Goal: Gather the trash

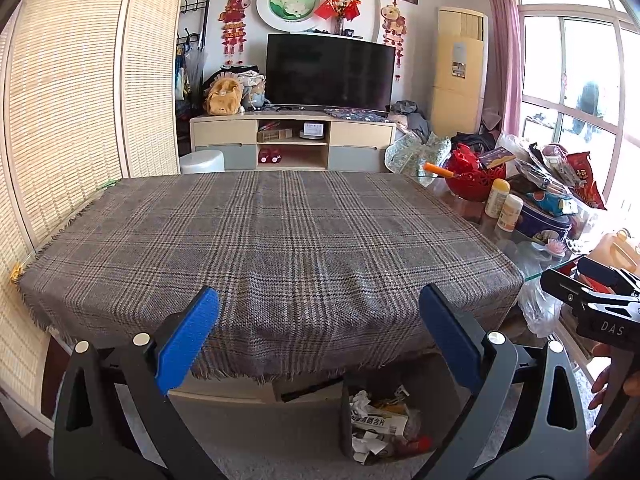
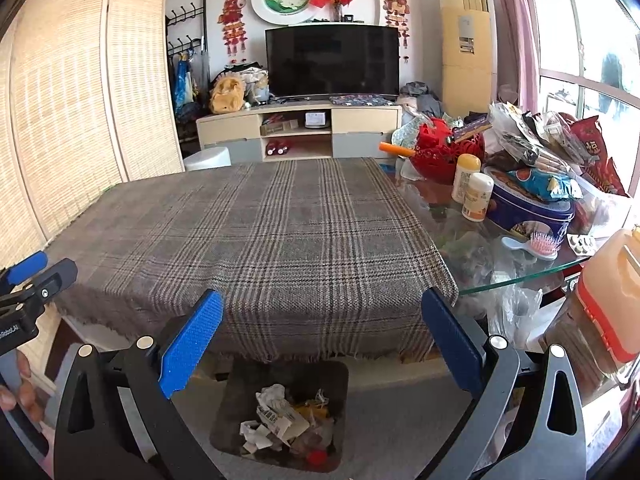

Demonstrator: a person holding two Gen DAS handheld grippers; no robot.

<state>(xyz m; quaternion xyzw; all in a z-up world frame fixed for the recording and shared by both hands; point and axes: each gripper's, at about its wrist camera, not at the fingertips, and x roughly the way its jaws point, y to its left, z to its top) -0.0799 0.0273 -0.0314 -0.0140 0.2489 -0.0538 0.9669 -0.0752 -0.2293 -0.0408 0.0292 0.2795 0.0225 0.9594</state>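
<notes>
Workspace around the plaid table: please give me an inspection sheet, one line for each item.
Surface: plaid cloth bare; glass table edge exposed at right.
Job's things: trash bin on floor below the table's near edge, holding crumpled paper.
Clutter: red basket, two bottles, blue tin, pink hairbrush, snack bags.
Grippers: left gripper and right gripper open, empty, above the near edge.
Cables: nothing seen.
Surroundings: television, folding screen, window.

Wall: we note a dark TV (image 1: 329, 71) on a low cabinet (image 1: 292, 141)
Light: window (image 1: 576, 76) (pink curtain (image 1: 502, 40))
</notes>
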